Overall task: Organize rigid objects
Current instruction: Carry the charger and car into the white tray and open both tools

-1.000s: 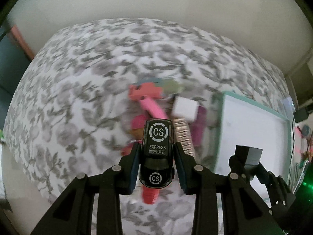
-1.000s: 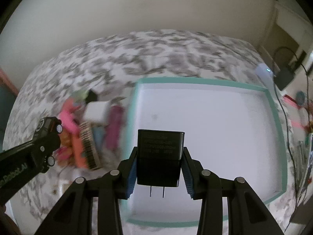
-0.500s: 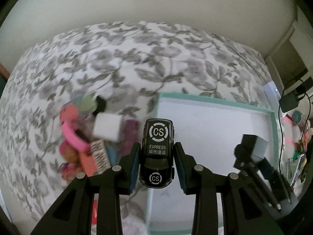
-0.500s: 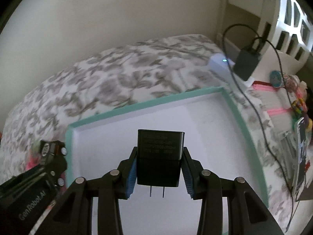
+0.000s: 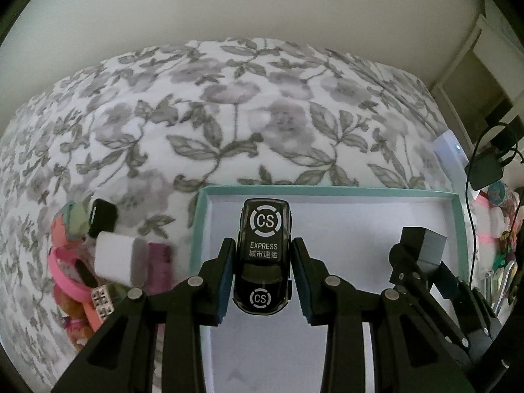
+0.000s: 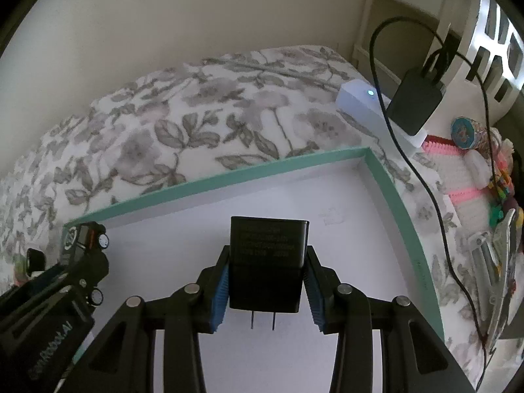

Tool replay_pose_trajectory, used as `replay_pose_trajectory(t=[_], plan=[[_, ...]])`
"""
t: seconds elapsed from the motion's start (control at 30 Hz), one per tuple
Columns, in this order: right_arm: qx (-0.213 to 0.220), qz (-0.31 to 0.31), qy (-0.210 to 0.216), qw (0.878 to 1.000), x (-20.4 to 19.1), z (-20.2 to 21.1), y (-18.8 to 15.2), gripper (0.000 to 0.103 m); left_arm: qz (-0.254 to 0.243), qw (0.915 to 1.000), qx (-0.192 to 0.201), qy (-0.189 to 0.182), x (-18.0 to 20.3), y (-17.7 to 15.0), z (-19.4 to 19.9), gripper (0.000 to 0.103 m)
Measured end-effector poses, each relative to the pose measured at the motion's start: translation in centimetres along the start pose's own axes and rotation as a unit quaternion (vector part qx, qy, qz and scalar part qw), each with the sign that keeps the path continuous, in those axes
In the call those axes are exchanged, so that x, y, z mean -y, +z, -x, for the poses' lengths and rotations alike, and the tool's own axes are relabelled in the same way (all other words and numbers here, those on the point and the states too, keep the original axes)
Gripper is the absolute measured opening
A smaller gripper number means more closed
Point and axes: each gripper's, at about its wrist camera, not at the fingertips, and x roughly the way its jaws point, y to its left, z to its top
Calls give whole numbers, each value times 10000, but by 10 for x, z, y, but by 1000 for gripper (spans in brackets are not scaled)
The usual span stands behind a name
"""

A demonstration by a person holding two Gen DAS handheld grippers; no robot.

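the left gripper (image 5: 263, 280) held one black toy car (image 5: 263, 255) between its fingers, the right gripper (image 6: 267, 291) one black charger (image 6: 267, 265), both above one teal-rimmed tray (image 6: 209, 181) on the floral bed (image 5: 229, 111); one toy pile (image 5: 98, 262) lay left.

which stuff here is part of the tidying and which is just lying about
Part of the job:
toy car in the left claw
black plug in the right claw
teal tray
toy pile

Just lying about:
white box
black charger
pink brush
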Motion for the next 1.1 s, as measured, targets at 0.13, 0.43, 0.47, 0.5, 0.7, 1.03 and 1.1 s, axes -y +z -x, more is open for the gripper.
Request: replay_pose_trajectory(t=[0.13,0.43,0.47,0.5,0.7,1.03,1.1], plan=[[-89,-12,-4,10000,2,-6,-2,44,-37,10000,-32,-30,0,0,-7,36],[-141,93,-29,9999,1,-5,-2,44,-45,9999,-14,-95,2,-2,-8,37],[-133,98,-30,9999,1,-5,-2,44,-44,9999,-21,-94,2,-2,-8,38],[-138,109,-39,9998,1,-5,-2,44,-49,9999,-31,-82,2,-2,-7,46],[-62,210,-88,9997,-1,-1,0,54,16,10000,12,-61,-1,-1,-4,61],[153,356,-144,9991,-6,9,-1,74,150,9994,300,8,-13,1,12,80],[158,312,-56,9994,-7,11,-3,82,179,9991,376,47,-17,2,15,91]])
